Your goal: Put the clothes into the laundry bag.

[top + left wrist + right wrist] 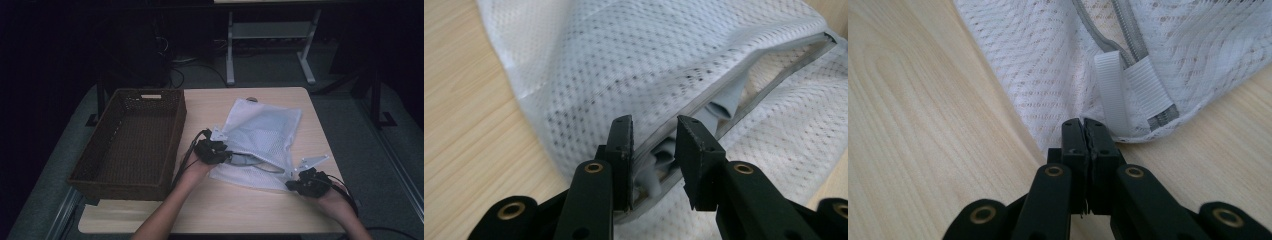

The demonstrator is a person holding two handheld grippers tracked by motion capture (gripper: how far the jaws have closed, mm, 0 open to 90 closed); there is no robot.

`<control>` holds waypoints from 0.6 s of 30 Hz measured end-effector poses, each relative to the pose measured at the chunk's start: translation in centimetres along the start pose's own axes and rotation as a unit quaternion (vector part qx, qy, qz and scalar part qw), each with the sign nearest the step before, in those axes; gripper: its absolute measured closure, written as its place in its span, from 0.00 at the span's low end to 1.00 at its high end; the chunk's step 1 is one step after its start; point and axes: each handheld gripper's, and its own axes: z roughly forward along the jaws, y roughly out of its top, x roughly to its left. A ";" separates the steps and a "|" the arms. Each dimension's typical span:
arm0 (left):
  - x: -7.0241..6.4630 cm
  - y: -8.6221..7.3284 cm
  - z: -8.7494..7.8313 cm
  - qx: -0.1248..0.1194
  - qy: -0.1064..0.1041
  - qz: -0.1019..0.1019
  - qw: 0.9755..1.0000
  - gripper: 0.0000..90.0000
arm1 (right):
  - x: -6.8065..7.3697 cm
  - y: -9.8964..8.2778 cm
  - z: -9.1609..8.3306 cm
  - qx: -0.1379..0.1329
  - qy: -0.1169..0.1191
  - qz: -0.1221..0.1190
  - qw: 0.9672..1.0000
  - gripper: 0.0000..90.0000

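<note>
Nearest the lens in the left gripper view, our left gripper (655, 137) stands at the bag's (634, 65) mouth with its jaws spread a little; the grey zipper edge (744, 95) and a fold of grey cloth (659, 170) inside lie between them, and the pads do not press on either. In the right gripper view, lower centre, our right gripper (1084, 131) has its jaws pressed together on the bag's (1048, 60) corner, just beside the white ribbon tab (1128, 85).

From the high view the bag (260, 135) lies flat at the middle of the table (150, 220), right of the basket (127, 142). Our left gripper (212, 151) sits at the bag's left edge, our right gripper (305, 182) at its lower right corner.

We judge the step to be getting the cloth through the opening. To do it well, we keep the right pinch firm and pull lightly outward so the mouth stays taut. With the left we aim the pads at the cloth alone, clear of the zipper edge, close fully, then move along the line of the opening and not across it, so the mesh does not snag.
</note>
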 end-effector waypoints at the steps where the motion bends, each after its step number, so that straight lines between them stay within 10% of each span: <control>1: -0.1 0.2 0.2 0.000 0.000 0.001 1.000 0.75 | 0.0 0.0 0.0 0.000 0.000 -0.001 1.000 0.98; 11: -1.6 0.7 0.9 0.016 -0.009 0.038 0.999 0.63 | 0.0 0.0 -0.1 -0.002 0.000 0.000 1.000 0.98; 18: -1.3 0.6 1.3 0.020 -0.013 0.033 0.999 0.97 | 0.0 0.0 -0.1 -0.003 -0.001 0.000 1.000 0.98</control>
